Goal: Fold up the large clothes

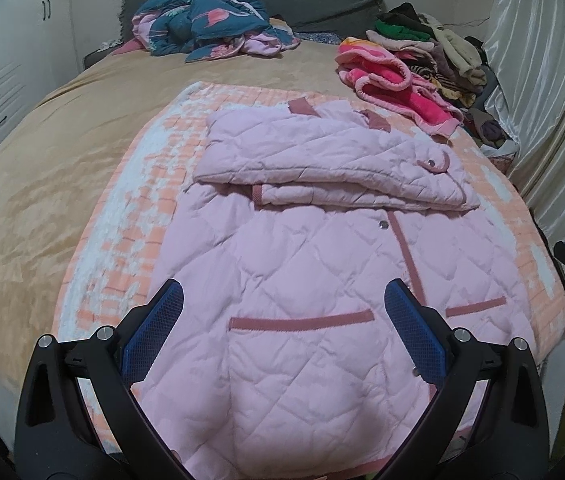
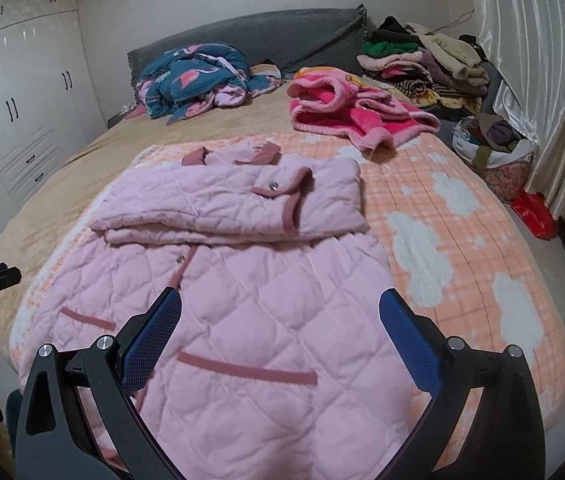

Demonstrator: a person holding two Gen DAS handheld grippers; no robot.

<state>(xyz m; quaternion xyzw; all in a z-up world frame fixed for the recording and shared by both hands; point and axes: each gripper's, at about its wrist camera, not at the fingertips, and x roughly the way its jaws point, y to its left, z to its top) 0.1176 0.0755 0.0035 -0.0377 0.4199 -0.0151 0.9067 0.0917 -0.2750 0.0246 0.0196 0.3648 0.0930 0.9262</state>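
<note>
1. Your left gripper (image 1: 284, 300) fills the bottom of the left wrist view with its blue-padded fingers spread wide and nothing between them; they frame the lower body of the pink quilted jacket (image 1: 322, 264)
2. Your right gripper (image 2: 280, 308) is spread just as wide and also holds nothing, sitting in the lower centre of its own view over the same jacket (image 2: 242, 280)
3. The jacket lies flat in the middle of both frames, front up, sleeves folded across the chest; its hem is cut off behind the gripper bodies at the bottom edge, so you cannot see where it ends
4. At the far right edge of the left view only the tip of the other gripper shows, too little to read more from there
5. Under the jacket is an orange checked blanket with white clouds (image 2: 462, 240), spread over a tan bedcover (image 1: 42, 168)
6. Toward the upper frame: a crumpled teal-and-pink quilt (image 1: 206, 24) against the grey headboard (image 2: 266, 36), a bright pink fleece garment (image 2: 354, 116), and a heap of mixed clothes (image 2: 422, 64) whose items are hard to tell apart
7. White wardrobes (image 2: 22, 92) stand at upper left, pale curtains (image 2: 530, 60) at right, with a bag of clothes (image 2: 494, 148) beneath them
</note>
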